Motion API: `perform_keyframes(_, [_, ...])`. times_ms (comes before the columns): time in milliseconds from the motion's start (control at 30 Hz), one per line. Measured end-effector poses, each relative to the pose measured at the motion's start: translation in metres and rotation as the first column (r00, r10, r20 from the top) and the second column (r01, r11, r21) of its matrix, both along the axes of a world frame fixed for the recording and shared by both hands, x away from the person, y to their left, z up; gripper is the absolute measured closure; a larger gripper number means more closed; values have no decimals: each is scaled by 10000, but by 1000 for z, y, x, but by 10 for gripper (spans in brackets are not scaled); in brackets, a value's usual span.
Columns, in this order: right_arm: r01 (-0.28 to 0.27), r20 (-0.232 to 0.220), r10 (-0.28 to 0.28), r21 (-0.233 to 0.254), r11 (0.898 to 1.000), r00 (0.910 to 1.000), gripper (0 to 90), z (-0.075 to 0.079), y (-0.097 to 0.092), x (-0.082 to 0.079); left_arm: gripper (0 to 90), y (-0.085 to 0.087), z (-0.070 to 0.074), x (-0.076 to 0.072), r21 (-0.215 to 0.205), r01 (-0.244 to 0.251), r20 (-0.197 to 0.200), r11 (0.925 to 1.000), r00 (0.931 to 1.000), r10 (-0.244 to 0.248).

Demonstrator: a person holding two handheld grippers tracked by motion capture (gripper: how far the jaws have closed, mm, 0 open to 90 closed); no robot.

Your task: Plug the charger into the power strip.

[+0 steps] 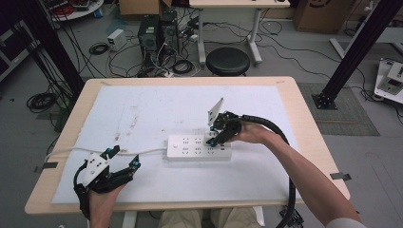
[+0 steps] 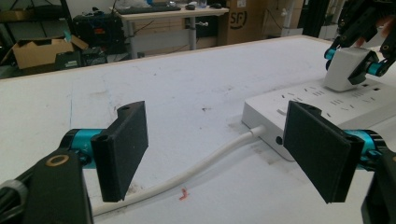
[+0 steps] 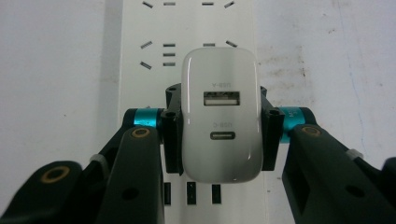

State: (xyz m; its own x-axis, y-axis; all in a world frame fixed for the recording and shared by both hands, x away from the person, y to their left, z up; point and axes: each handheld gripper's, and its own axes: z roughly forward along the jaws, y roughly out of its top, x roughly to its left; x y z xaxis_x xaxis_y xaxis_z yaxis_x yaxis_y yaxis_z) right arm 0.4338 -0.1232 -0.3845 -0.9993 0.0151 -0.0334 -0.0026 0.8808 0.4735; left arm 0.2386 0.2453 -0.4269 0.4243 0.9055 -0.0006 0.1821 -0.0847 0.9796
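Jaws around glossy white charger [image 3: 220, 122]

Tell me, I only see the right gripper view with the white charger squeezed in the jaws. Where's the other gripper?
Observer: The left gripper sits near the table's front left corner, jaws open, holding nothing.
Operator: Is it touching the power strip?
Observer: No. The power strip lies apart from it, and its white cable runs on the table past the open jaws.
Operator: Is my charger on the strip?
Observer: The charger stands on the strip's top, gripped by the right gripper.
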Motion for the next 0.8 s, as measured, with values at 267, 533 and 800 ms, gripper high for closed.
perform_keyframes(267, [7, -38, -6, 68, 10000, 10000, 640, -4, 2, 1, 224, -1, 0, -1, 19, 36, -24, 10000, 10000, -36])
perform_keyframes(533, [28, -168, -21, 396, 9992, 9999, 639, -8, -1, 3, 224, 0, 0, -3, 67, 47, -6, 10000, 10000, -47])
perform_keyframes(800, [285, -222, -265, 976, 9948, 9994, 639, -13, -7, 1, 224, 6, -1, -7, 64, -93, -56, 9999, 9999, 94])
